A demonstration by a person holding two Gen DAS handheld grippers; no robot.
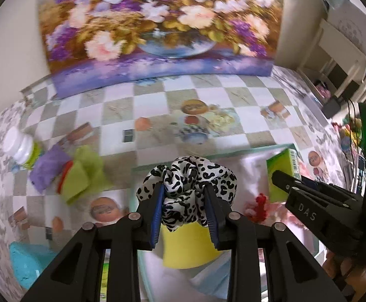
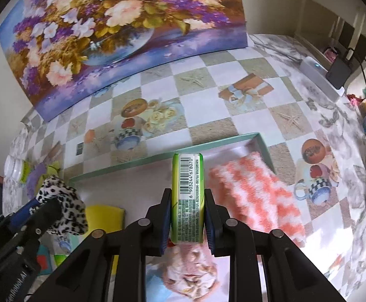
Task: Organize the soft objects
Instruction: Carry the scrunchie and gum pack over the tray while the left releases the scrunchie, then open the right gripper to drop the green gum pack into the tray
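Left gripper clamps scrunchie, right gripper pinches tissue pack, prob. above tray.

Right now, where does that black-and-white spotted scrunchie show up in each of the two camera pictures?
Left wrist view: the spotted scrunchie sits at centre, pinched between the left gripper jaws, above the box.
Right wrist view: the same scrunchie is at the lower left, still on that gripper.
Shared landmark: the green tissue pack, right of the scrunchie in both views, held by the right gripper.
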